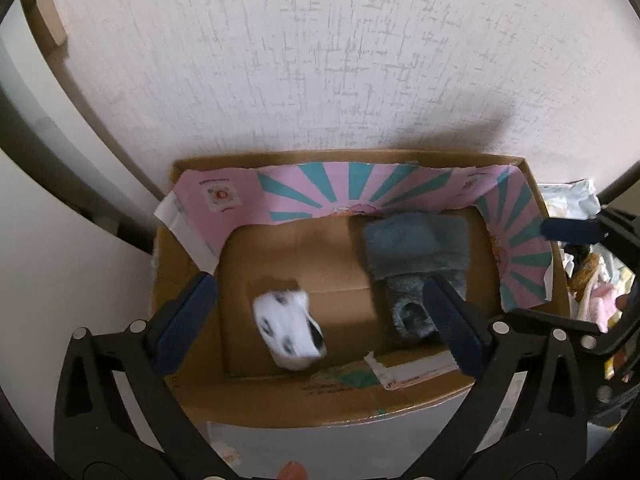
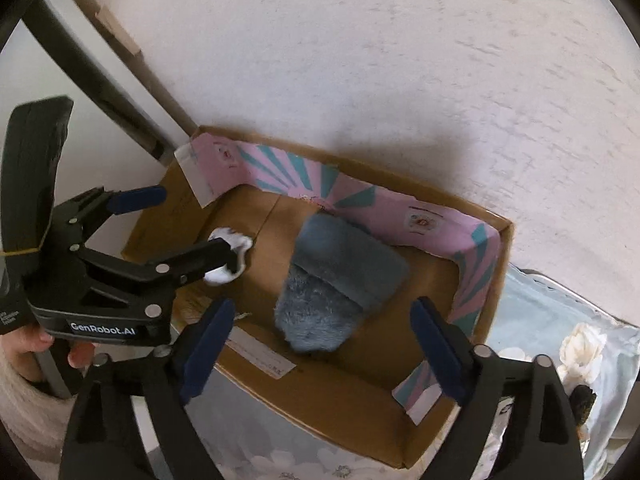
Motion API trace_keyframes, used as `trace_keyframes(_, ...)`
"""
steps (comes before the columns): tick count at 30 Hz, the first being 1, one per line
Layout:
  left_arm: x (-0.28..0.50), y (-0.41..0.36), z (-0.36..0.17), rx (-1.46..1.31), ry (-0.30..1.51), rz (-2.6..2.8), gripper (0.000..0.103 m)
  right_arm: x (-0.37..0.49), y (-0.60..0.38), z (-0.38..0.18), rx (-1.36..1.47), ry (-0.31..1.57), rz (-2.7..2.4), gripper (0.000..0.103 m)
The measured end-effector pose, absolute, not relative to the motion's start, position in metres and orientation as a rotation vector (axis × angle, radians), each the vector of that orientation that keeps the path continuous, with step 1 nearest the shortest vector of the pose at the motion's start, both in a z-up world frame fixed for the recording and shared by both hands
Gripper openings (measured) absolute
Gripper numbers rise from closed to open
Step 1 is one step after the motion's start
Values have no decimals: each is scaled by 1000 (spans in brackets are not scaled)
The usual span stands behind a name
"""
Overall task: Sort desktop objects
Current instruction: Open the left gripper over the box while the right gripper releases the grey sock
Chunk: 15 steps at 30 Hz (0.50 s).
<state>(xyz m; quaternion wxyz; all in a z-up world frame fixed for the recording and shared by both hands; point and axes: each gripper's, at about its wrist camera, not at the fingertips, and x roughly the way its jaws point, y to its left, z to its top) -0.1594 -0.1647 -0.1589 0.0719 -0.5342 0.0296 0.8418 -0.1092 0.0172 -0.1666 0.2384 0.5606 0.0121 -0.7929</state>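
A cardboard box (image 1: 280, 396) with a pink and teal inner liner stands against the wall. Inside lie a fuzzy blue-grey slipper (image 1: 416, 256) on the right and a white sock with black spots (image 1: 290, 330) on the left, blurred. My left gripper (image 1: 320, 320) is open above the box, with the sock between its fingers and apart from them. My right gripper (image 2: 324, 348) is open over the box's near edge, by the slipper (image 2: 332, 284). In the right wrist view the left gripper (image 2: 188, 232) partly hides the sock (image 2: 232, 256).
A white textured wall (image 1: 320, 60) rises right behind the box (image 2: 360, 412). A heap of cloths and soft toys (image 1: 588, 272) lies right of the box. A floral cloth (image 2: 280, 456) covers the surface. A dark pole (image 2: 100, 72) stands at the left.
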Motion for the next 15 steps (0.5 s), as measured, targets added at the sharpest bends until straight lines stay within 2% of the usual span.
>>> trace_keyframes(2, -157, -164, -155, -1595, 107, 2546, 103, -106, 21, -164, 1530, 31, -2183, 102)
trace_keyframes(15, -125, -151, -116, -1509, 130, 2653, 103, -92, 37, -138, 1404, 13, -2291, 102)
